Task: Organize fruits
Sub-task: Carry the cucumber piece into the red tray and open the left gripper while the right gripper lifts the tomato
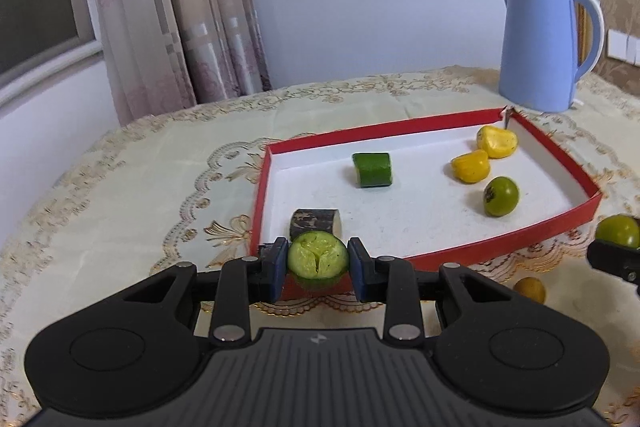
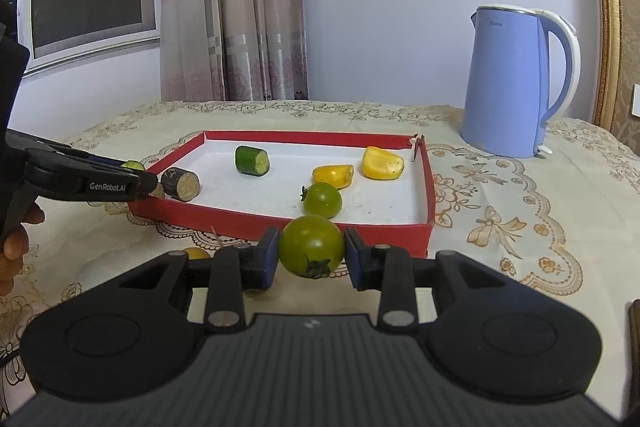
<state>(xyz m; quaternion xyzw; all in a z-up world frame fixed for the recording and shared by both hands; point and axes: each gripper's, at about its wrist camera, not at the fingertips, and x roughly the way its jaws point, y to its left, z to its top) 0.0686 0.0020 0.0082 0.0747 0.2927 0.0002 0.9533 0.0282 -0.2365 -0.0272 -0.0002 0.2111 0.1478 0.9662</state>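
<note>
My left gripper (image 1: 318, 263) is shut on a cucumber piece (image 1: 318, 261), cut face toward the camera, at the near left corner of the red tray (image 1: 460, 254). My right gripper (image 2: 311, 254) is shut on a green tomato (image 2: 311, 251), just outside the red tray's (image 2: 280, 223) near wall. In the tray lie a dark piece (image 2: 181, 183), a cucumber piece (image 2: 252, 160), two yellow pieces (image 2: 334, 175) (image 2: 382, 163) and a green tomato (image 2: 322, 199). The left gripper also shows in the right wrist view (image 2: 148, 183).
A blue kettle (image 2: 516, 83) stands behind the tray at the right. A small orange fruit (image 1: 530, 289) lies on the embroidered tablecloth (image 2: 520, 227) in front of the tray. Curtains and a window are behind the table.
</note>
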